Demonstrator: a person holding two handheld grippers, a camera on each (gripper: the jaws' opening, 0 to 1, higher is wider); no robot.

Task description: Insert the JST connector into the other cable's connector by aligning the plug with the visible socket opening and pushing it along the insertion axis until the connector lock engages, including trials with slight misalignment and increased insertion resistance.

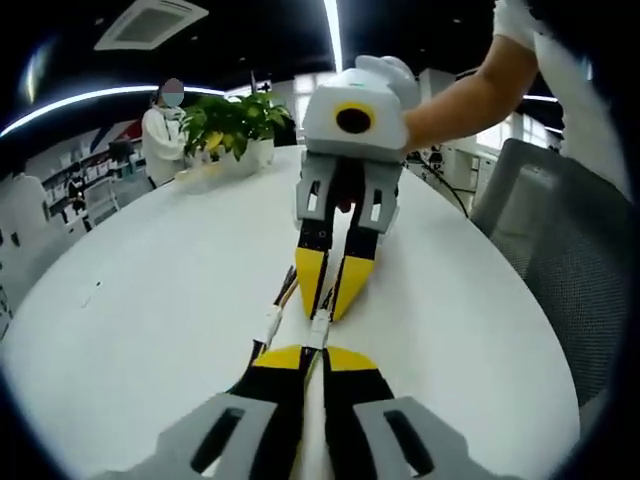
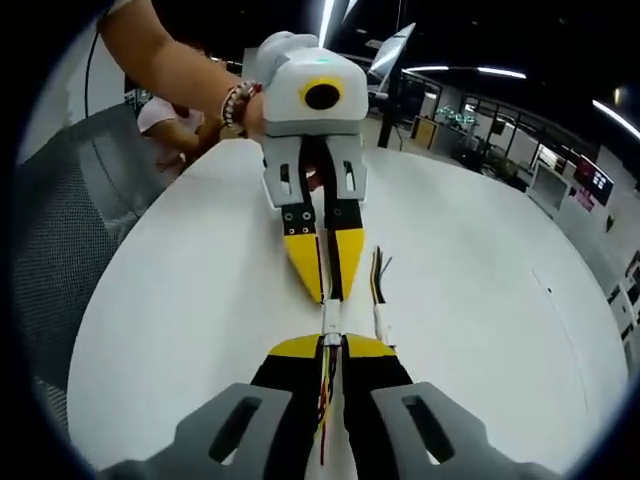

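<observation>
On the round white surface (image 1: pixel 150 300), meeting tip to tip near its middle: left claw (image 1: pixel 316 352) and right claw (image 2: pixel 333 345), each also showing head-on in the other's view. Left claw pressing nearly together, pinching a white plug (image 1: pixel 318 330) at its yellow tips, thin wires (image 2: pixel 326 400) trailing back between the jaws in the right gripper view. Right claw likewise nearly closed, gripping the mating white plug (image 2: pixel 331 318); cannot tell from either view whether the two halves are fully seated or only touching. Lying just beside the joined tips, a spare cable (image 2: pixel 380 290) with a white end and dark and yellow wires, touching neither claw, resting flat on the surface.

Leaving broad bare white to both sides of the claws, with the surface's curved edge well apart from the work in every direction. Standing near the far edge in the left gripper view, a potted plant (image 1: pixel 235 125), and behind it a person in white (image 1: pixel 162 135). Sitting close against the surface's edge, a grey mesh chair (image 1: pixel 560 260). Reaching in over the edge, a bare forearm (image 1: pixel 470 90) behind the right claw, and a hand with a beaded bracelet (image 2: pixel 235 105) behind the left.
</observation>
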